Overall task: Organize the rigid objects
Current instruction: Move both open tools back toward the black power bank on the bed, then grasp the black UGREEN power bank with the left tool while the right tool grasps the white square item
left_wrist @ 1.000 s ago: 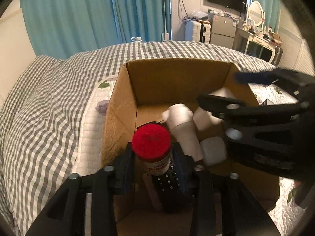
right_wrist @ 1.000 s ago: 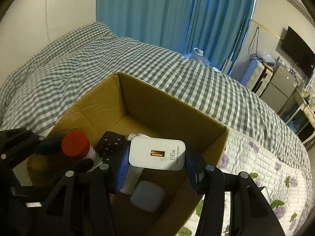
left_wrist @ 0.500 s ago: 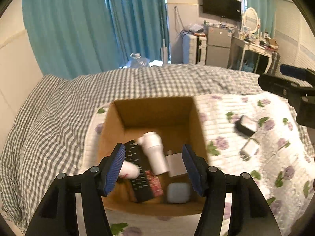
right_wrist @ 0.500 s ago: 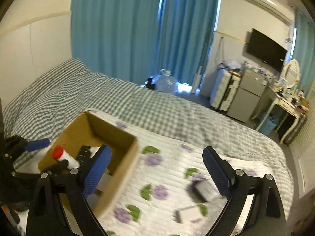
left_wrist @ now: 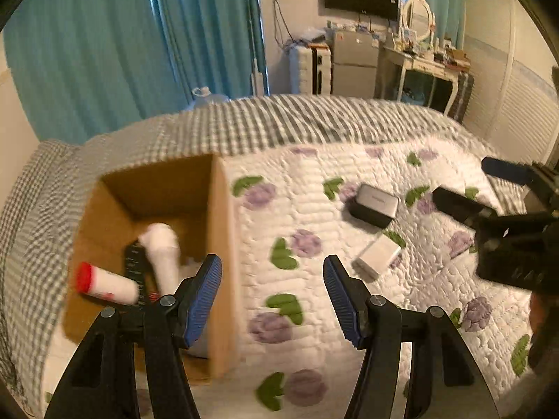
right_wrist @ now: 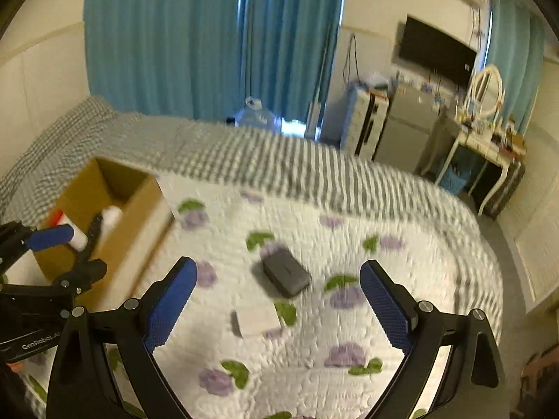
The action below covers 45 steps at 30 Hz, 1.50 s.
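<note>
An open cardboard box [left_wrist: 220, 230] stands on the bed at the left; it also shows in the right wrist view [right_wrist: 139, 223]. In it lie a red-capped white bottle [left_wrist: 104, 284], a white bottle [left_wrist: 162, 255] and a black remote [left_wrist: 134, 262]. On the floral quilt lie a dark grey case [left_wrist: 375, 204] [right_wrist: 286, 276] and a white rectangular box [left_wrist: 377, 256] [right_wrist: 256, 319]. My left gripper [left_wrist: 272, 279] is open and empty above the box's right wall. My right gripper [right_wrist: 277, 279] is open and empty above the two loose items.
The white floral quilt [left_wrist: 314, 307] covers the near bed and a grey checked cover [left_wrist: 279, 129] the far part. Blue curtains, a water jug [right_wrist: 256, 118], a small fridge [left_wrist: 354, 63] and a dressing table [left_wrist: 426, 70] stand beyond the bed.
Both grippers let go of their objects into the box, the red-capped bottle and the white charger, opened, and pulled back and swung right toward the quilt.
</note>
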Each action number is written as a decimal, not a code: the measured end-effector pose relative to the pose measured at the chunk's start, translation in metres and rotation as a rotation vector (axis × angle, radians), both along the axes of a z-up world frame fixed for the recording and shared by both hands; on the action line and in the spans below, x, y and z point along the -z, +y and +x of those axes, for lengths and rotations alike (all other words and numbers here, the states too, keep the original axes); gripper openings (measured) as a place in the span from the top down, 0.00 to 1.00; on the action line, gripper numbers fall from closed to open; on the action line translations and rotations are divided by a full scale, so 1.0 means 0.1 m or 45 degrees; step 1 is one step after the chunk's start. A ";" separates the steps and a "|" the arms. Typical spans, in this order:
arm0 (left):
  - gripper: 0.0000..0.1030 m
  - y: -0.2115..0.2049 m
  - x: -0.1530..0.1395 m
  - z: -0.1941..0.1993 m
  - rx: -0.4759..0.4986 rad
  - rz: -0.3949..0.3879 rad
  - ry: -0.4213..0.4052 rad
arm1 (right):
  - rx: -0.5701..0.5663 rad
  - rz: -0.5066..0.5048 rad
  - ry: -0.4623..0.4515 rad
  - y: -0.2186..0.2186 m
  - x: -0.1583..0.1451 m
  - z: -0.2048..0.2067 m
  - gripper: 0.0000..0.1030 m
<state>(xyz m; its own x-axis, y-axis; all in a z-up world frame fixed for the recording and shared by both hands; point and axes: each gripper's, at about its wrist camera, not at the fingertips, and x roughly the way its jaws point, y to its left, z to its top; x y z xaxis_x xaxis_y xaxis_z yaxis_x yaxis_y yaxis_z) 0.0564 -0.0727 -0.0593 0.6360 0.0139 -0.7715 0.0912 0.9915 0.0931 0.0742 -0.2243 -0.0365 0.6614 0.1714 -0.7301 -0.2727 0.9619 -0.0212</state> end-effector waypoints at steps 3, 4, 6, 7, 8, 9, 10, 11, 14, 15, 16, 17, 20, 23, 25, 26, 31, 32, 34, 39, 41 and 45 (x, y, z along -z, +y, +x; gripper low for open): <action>0.38 -0.13 0.24 0.07 0.009 0.022 0.041 | 0.011 -0.010 0.066 -0.09 0.35 0.07 0.08; 0.38 -0.17 0.32 0.09 0.014 0.033 0.051 | 0.004 -0.019 0.091 -0.09 0.46 0.09 0.08; 0.38 -0.25 0.51 0.16 0.016 0.069 0.076 | -0.037 -0.053 0.133 -0.05 0.68 0.11 0.08; 0.38 -0.27 0.59 0.18 0.011 0.087 0.084 | -0.060 -0.077 0.147 -0.02 0.78 0.12 0.08; 0.38 -0.27 0.70 0.21 0.005 0.103 0.098 | -0.075 -0.121 0.160 0.01 0.91 0.14 0.09; 0.38 -0.27 0.76 0.23 -0.001 0.107 0.106 | -0.078 -0.143 0.174 0.01 0.98 0.15 0.09; 0.38 -0.27 0.82 0.26 -0.002 0.106 0.114 | -0.086 -0.151 0.202 0.02 1.06 0.18 0.09; 0.38 -0.27 0.87 0.28 0.007 0.108 0.116 | -0.103 -0.131 0.244 0.02 1.15 0.22 0.09; 0.38 -0.30 0.96 0.32 0.011 0.146 0.110 | -0.130 -0.069 0.319 0.02 1.28 0.32 0.15; 0.38 -0.31 0.99 0.33 0.009 0.166 0.108 | -0.141 -0.050 0.340 0.03 1.32 0.35 0.16; 0.38 -0.32 1.00 0.34 0.010 0.181 0.109 | -0.151 -0.027 0.364 0.03 1.36 0.38 0.20; 0.38 -0.33 1.03 0.35 0.018 0.199 0.111 | -0.158 -0.006 0.396 0.04 1.41 0.42 0.23; 0.38 -0.36 1.10 0.38 0.027 0.230 0.118 | -0.170 0.011 0.473 0.06 1.56 0.49 0.25; 0.38 -0.36 1.14 0.41 0.013 0.208 0.153 | -0.189 0.023 0.496 0.09 1.61 0.52 0.28; 0.38 -0.36 1.16 0.43 0.004 0.200 0.168 | -0.203 0.023 0.511 0.12 1.64 0.53 0.37; 0.38 -0.36 1.16 0.43 0.000 0.192 0.177 | -0.232 0.034 0.519 0.15 1.65 0.52 0.47; 0.38 -0.37 1.11 0.46 -0.024 0.128 0.194 | -0.230 0.033 0.462 0.12 1.51 0.48 0.47; 0.38 -0.41 1.07 0.47 -0.018 0.118 0.189 | -0.221 0.043 0.442 0.06 1.45 0.47 0.47; 0.38 -0.49 1.03 0.50 -0.001 0.115 0.177 | -0.194 0.063 0.385 -0.08 1.29 0.48 0.47; 0.38 -0.78 0.94 0.66 0.076 0.059 0.158 | -0.062 0.075 0.250 -0.49 0.98 0.60 0.47; 0.38 -0.90 0.92 0.73 0.118 0.028 0.160 | -0.005 0.099 0.237 -0.66 0.93 0.70 0.47; 0.38 -1.19 0.95 0.88 0.213 0.050 0.135 | 0.067 0.069 0.193 -0.90 0.93 0.83 0.47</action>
